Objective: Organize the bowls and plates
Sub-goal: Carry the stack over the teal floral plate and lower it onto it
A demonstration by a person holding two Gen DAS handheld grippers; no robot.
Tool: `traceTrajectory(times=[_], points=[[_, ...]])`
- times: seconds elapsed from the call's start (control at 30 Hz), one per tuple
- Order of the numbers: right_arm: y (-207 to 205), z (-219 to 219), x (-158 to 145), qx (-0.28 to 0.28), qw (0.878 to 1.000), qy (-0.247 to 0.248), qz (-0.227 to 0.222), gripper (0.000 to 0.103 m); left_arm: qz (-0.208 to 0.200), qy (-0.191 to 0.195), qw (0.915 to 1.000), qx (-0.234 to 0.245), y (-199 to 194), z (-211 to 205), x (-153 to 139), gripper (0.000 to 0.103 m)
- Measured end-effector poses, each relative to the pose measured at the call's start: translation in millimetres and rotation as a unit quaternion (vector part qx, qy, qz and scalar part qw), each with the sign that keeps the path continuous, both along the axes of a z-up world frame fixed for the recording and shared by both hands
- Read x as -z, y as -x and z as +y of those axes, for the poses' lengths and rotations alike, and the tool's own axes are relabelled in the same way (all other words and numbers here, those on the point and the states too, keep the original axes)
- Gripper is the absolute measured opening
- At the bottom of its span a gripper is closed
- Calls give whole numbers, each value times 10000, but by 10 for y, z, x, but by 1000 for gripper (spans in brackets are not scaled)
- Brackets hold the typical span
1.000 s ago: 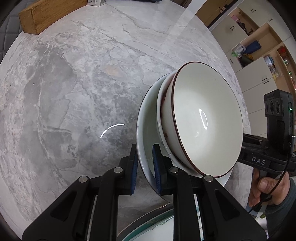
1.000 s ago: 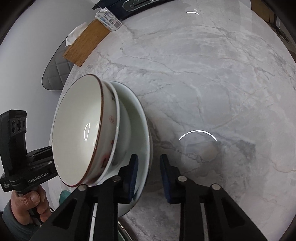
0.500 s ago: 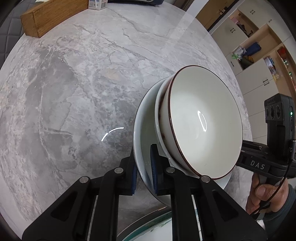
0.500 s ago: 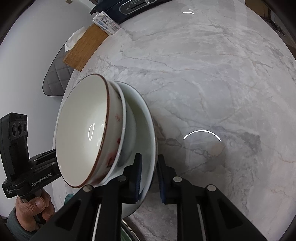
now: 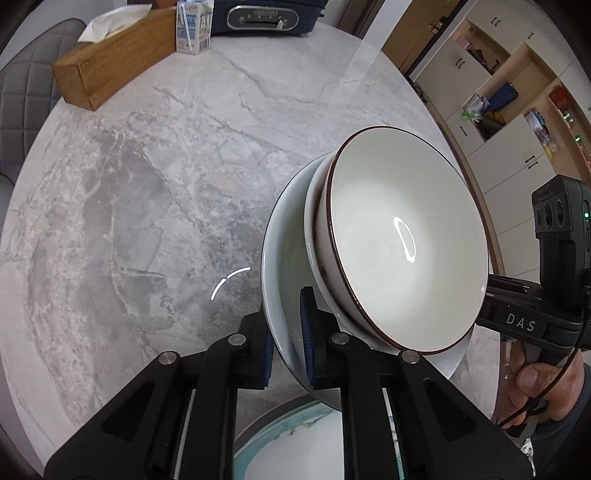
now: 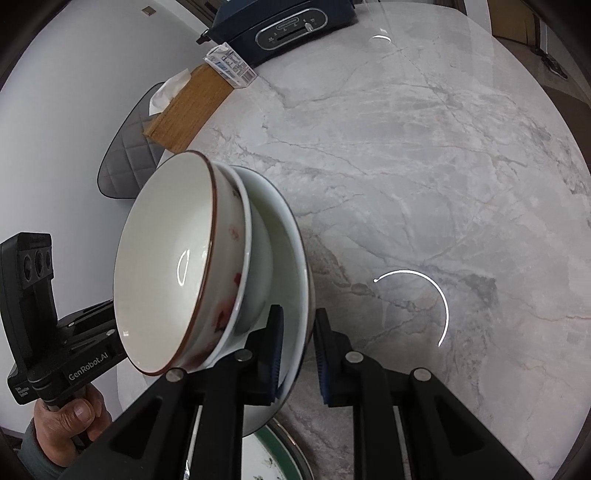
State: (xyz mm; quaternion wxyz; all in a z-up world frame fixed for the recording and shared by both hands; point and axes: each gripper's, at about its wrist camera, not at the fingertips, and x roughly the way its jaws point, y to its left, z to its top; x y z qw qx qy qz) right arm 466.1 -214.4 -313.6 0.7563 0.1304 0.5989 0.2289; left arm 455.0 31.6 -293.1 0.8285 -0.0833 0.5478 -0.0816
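Note:
A brown-rimmed white bowl sits nested in a red-patterned bowl. Both rest on a pale plate. The stack hangs above the marble table. My left gripper is shut on the plate's rim on one side. My right gripper is shut on the rim on the opposite side. Each wrist view shows the other gripper's black body beyond the stack, held by a hand.
A green-rimmed plate lies on the table just under the stack. At the far edge stand a wooden tissue box, a small carton and a dark appliance. A grey chair stands beyond the table, with cabinets off to one side.
Both pairs of pads have drawn in tight on the plate's rim. The whole stack has risen from the table, and more of the far table edge shows.

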Motion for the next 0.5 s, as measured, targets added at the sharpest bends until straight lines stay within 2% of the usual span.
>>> traceTrajectory(times=[0.27,0.5], points=[[315,51,-366,-83,9998,12,-154,19,-213,-39,9998,4,389,55,-406,11],[752,126,-490,-106,9998,-13,-150,20,-228,12,9997,-29,905,145,-484,11]])
